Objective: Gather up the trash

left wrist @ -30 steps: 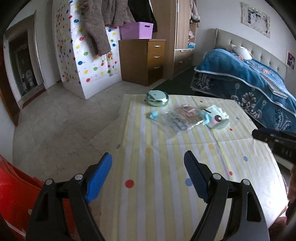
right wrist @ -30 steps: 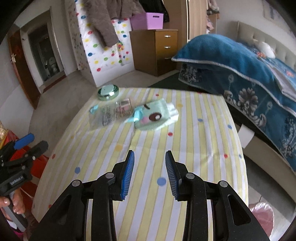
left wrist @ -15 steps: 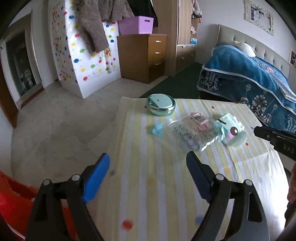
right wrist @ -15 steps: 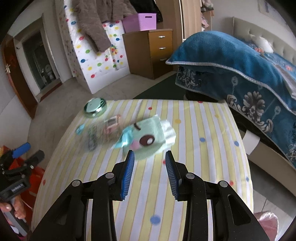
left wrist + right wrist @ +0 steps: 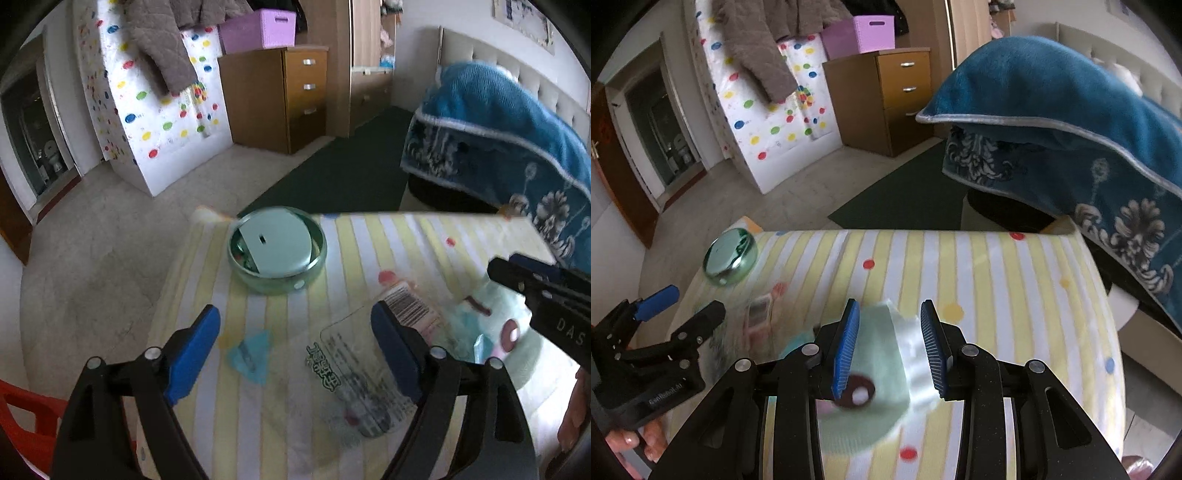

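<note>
**Two claws over a striped table, four items to collect**

On the table (image 5: 369, 236) lie four things: one round green tin (image 5: 277, 249), one small blue scrap (image 5: 251, 356), one clear plastic packet (image 5: 354, 365) and one mint-green pouch (image 5: 875, 373).

The left claw (image 5: 295, 354) is spread wide and holds nothing; the blue scrap lies between its pads, the packet just inside its right pad, the tin ahead.

The right claw (image 5: 888, 349) is partly spread, straddling the pouch; contact cannot be told through the blur.

Only the left view shows the scrap and a red bin (image 5: 22, 417) at lower left.
</note>
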A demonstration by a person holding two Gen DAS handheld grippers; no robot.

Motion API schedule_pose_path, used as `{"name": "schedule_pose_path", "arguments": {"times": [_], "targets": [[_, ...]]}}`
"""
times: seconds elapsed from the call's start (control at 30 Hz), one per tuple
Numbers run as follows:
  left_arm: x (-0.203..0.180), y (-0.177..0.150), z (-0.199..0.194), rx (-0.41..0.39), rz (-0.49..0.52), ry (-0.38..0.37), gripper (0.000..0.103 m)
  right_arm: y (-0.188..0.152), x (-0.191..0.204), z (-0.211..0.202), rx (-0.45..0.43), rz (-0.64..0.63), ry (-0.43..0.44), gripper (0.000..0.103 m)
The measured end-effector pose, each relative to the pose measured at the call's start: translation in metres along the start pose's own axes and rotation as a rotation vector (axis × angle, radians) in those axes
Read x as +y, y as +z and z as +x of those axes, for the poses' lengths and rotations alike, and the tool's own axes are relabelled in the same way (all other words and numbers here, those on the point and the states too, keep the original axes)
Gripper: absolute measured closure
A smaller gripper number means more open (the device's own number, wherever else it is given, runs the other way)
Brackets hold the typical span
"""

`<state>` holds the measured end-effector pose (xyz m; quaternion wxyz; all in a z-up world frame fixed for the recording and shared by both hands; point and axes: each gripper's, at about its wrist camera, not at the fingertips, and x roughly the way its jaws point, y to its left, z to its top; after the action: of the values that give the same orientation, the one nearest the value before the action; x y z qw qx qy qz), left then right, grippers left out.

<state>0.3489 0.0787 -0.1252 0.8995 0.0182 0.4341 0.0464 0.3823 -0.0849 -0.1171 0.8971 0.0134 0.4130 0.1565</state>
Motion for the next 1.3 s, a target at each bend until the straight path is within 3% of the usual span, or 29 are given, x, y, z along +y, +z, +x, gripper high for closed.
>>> {"name": "schedule_pose_path", "arguments": {"times": [0.03, 0.27, 0.47, 0.63, 0.77, 0.83, 0.93, 1.03, 1.3], "targets": [[-0.001, -0.002, 0.003, 0.025, 0.009, -0.012, 0.030, 0.000, 0.003, 0.005, 0.021, -0.014, 0.002, 0.067], [-0.012, -0.032, -0.023, 0.048, 0.091, -0.102, 0.031, -0.014, 0.006, -0.007, 0.074, -0.086, 0.004, 0.070], [-0.026, -0.091, -0.074, 0.055, 0.153, -0.112, 0.031, -0.070, 0.005, -0.057, 0.087, -0.106, 0.004, 0.071], [-0.037, -0.138, -0.113, 0.077, 0.156, -0.133, 0.031, -0.138, 0.002, -0.112, 0.079, -0.059, -0.010, 0.071], [-0.046, -0.165, -0.138, 0.084, 0.183, -0.147, 0.031, -0.169, -0.002, -0.146, 0.092, -0.007, 0.021, 0.070], [-0.044, -0.172, -0.154, 0.061, 0.180, -0.143, 0.030, -0.172, -0.018, -0.180, 0.026, 0.053, 0.037, 0.070], [-0.034, -0.178, -0.178, 0.002, 0.151, -0.178, 0.020, -0.178, -0.038, -0.225, -0.064, 0.117, 0.012, 0.069], [-0.035, -0.184, -0.190, -0.048, 0.165, -0.213, 0.007, -0.189, -0.046, -0.249, -0.068, 0.127, -0.036, 0.063], [-0.065, -0.196, -0.171, 0.007, 0.283, -0.183, 0.007, -0.212, -0.063, -0.254, -0.006, 0.145, -0.027, 0.060]]}}
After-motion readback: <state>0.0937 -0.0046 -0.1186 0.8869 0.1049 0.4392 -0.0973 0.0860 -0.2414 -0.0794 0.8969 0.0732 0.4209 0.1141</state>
